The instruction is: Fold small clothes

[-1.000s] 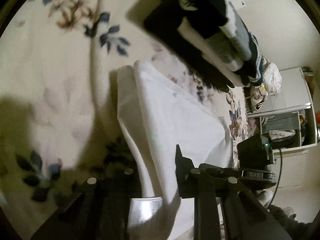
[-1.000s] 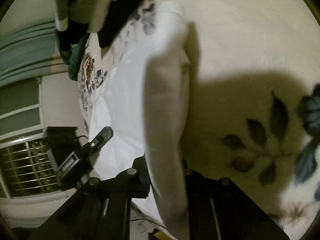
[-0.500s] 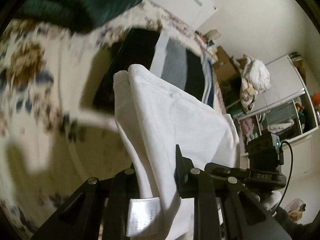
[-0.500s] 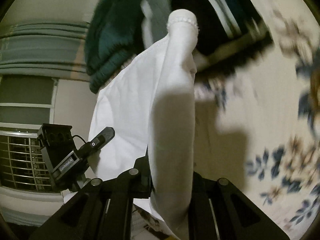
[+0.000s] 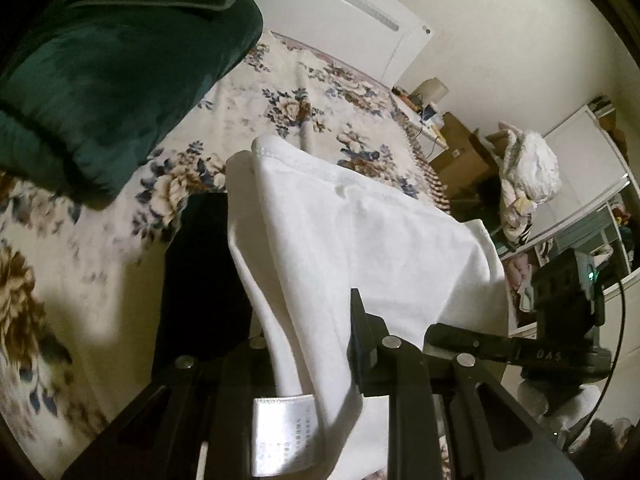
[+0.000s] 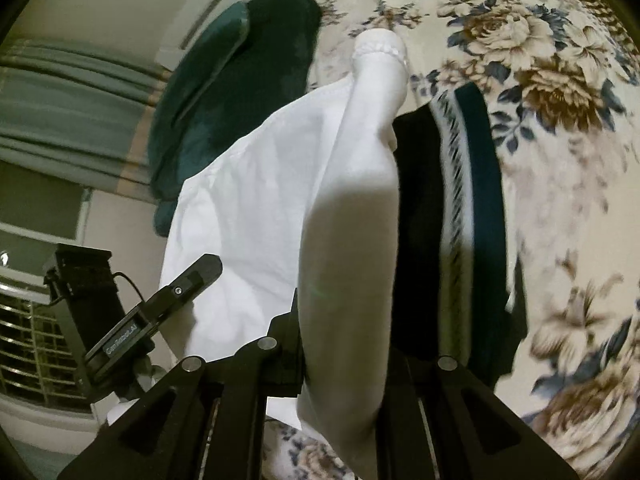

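A folded white garment (image 5: 340,232) hangs between both grippers above a floral bedspread (image 5: 312,92). My left gripper (image 5: 308,344) is shut on one end of it, with a white label (image 5: 284,432) showing at the jaws. My right gripper (image 6: 340,340) is shut on the other end of the white garment (image 6: 280,200). A stack of folded dark clothes (image 6: 452,216), black with a striped teal piece, lies on the bed right under the garment; it also shows in the left wrist view (image 5: 200,280).
A dark green cushion (image 5: 100,72) lies on the bed beyond the stack and shows in the right wrist view (image 6: 240,80). A white headboard (image 5: 340,12), boxes and a wardrobe (image 5: 580,184) stand at the far right. Curtains (image 6: 60,92) hang at the left.
Both grippers have carried the white garment across the bed to above the dark stack. The views have tilted up; the green cushion and the headboard have come into sight.
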`<act>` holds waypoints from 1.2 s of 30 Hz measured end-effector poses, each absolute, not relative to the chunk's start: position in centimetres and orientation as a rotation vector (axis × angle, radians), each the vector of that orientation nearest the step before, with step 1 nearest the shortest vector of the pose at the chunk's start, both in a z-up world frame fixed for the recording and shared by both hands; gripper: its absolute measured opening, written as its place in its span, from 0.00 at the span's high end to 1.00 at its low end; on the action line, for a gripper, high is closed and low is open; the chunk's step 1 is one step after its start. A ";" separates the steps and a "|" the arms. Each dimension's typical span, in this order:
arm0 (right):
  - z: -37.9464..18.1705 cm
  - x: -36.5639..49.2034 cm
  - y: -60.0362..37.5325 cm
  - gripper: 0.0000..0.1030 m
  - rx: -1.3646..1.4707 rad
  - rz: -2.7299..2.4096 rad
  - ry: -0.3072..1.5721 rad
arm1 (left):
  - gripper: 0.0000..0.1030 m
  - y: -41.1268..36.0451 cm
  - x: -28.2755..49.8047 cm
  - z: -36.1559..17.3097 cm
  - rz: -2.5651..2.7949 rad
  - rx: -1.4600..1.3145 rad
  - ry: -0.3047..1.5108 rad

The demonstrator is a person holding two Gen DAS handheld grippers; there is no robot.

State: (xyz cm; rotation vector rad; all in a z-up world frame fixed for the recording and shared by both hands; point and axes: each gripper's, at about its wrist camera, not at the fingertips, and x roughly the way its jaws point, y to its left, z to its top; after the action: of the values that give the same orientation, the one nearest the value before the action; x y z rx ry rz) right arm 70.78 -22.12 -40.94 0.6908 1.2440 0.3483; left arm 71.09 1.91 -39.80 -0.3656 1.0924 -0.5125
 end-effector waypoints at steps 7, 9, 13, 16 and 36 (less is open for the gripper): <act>-44.5 73.7 -21.8 0.89 0.611 0.297 1.326 | 0.80 0.8 72.8 -42.6 -0.471 -0.295 1.164; -44.5 73.6 -21.2 0.88 0.579 0.277 1.332 | 0.78 0.5 72.5 -42.5 -0.450 -0.252 1.166; -44.4 73.2 -20.6 0.83 0.497 0.220 1.329 | 0.72 -0.7 71.7 -41.9 -0.393 -0.109 1.142; -43.7 72.5 -20.2 0.73 0.448 0.158 1.328 | 0.70 -1.2 71.3 -41.5 -0.343 -0.042 1.131; -32.3 60.4 -19.5 0.00 0.007 -0.363 1.078 | 0.00 0.4 63.8 -32.2 -0.101 0.024 0.947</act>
State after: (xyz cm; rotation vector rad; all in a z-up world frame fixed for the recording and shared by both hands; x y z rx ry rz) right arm 60.37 -19.48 -32.32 0.0070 1.0778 -0.3635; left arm 63.78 0.39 -32.20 0.0241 0.9474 -0.1006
